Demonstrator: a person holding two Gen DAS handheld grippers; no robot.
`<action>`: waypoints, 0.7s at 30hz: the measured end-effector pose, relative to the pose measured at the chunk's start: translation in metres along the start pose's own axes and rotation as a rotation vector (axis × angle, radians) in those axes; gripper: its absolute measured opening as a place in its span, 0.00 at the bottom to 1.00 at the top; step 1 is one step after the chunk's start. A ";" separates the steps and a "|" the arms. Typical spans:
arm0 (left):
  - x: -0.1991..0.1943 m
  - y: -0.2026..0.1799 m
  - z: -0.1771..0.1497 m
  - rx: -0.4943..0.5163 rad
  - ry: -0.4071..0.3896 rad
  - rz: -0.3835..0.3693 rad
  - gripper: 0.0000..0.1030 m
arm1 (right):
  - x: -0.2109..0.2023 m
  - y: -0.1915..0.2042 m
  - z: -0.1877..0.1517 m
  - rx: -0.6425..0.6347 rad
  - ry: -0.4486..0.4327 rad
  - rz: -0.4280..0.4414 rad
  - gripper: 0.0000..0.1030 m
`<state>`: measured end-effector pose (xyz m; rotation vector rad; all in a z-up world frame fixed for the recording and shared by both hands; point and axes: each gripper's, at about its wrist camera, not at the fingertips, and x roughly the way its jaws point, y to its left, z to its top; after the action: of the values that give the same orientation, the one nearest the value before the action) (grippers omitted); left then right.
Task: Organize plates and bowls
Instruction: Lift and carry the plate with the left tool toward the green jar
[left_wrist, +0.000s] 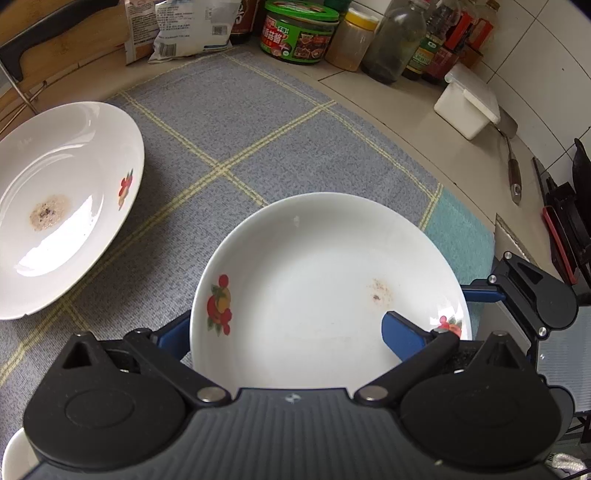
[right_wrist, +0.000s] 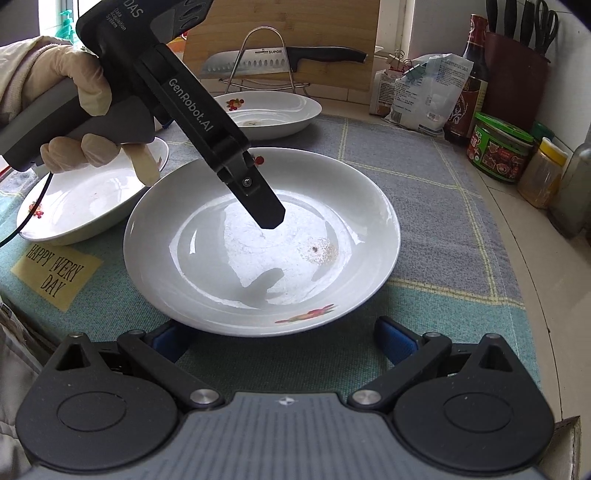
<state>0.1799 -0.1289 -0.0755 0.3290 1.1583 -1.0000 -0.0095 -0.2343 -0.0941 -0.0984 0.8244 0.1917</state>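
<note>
Roughly at the start; nothing stacked yet. Left gripper (left_wrist: 291, 332) straddles the near plate's (right_wrist: 258, 240) rim on the mat (right_wrist: 424, 192), fingers apart, not clamped; right gripper (right_wrist: 284, 339) spread just short of that plate. Second plate (right_wrist: 81, 199) sits left, third plate (right_wrist: 273, 110) farther back; all apart. Jars (right_wrist: 498, 151) and knife rack (right_wrist: 266, 66) crowd the far edge.

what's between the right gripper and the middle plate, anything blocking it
Nothing on the mat between them: the right gripper sits open at the near rim of the middle plate. Only the left gripper hangs over the plate's centre.
</note>
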 end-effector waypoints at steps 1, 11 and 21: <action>0.000 -0.001 0.000 0.004 0.003 0.003 0.99 | 0.001 -0.001 0.000 -0.006 -0.004 0.007 1.00; 0.006 -0.010 0.003 0.092 0.060 0.035 0.98 | 0.004 -0.005 0.003 -0.057 -0.024 0.062 1.00; 0.003 -0.006 0.008 0.119 0.081 0.009 0.90 | 0.003 -0.006 0.004 -0.072 -0.022 0.076 1.00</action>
<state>0.1803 -0.1391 -0.0736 0.4729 1.1714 -1.0575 -0.0031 -0.2388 -0.0940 -0.1331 0.8001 0.2936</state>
